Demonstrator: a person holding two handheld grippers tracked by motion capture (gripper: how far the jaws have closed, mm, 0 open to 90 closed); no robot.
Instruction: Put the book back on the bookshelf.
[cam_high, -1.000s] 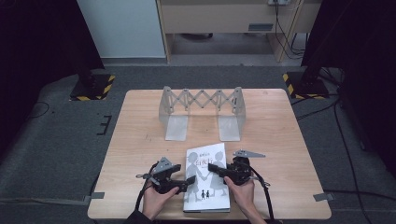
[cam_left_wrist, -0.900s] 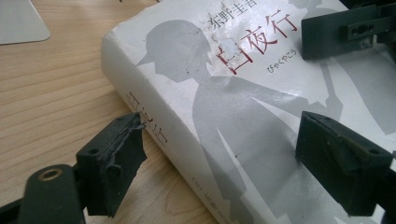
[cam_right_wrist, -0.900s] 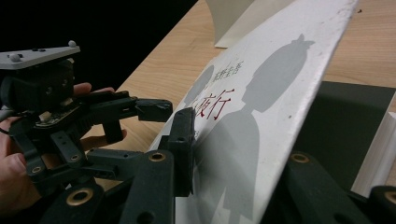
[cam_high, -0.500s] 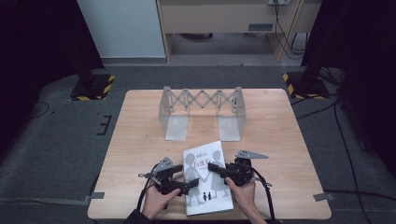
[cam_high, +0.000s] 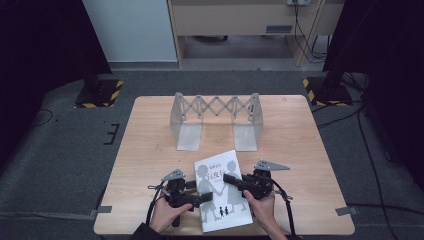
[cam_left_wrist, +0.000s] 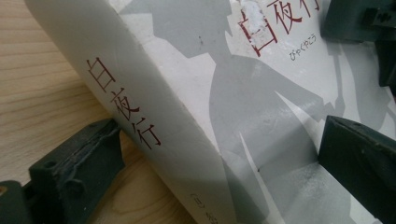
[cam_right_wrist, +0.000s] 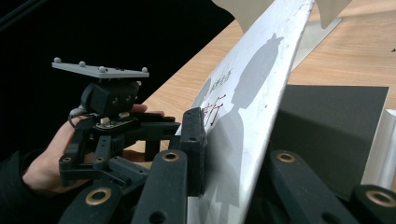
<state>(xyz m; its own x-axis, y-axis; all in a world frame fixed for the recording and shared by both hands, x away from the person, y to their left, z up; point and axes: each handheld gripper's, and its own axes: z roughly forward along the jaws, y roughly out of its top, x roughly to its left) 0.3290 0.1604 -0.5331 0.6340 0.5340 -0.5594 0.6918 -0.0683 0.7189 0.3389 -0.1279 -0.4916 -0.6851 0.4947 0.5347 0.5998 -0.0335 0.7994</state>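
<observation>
My right gripper (cam_high: 231, 178) pinched only the front cover (cam_right_wrist: 252, 116) while my left gripper (cam_high: 204, 198), jaws apart, straddled the spine (cam_left_wrist: 140, 116) of the book (cam_high: 222, 192) at 6 o'clock of the table (cam_high: 300, 135), so I feared the cover could tear.

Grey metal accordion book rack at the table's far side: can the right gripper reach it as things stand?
Probably not yet: the right gripper is shut on the white book's cover; bare tabletop lies before the rack.

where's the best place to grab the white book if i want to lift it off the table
Grip the book across its thickness at the spine edge, coming in low from its left side. It lies flat, and the spine gives one jaw room under it and one on the cover.
</observation>
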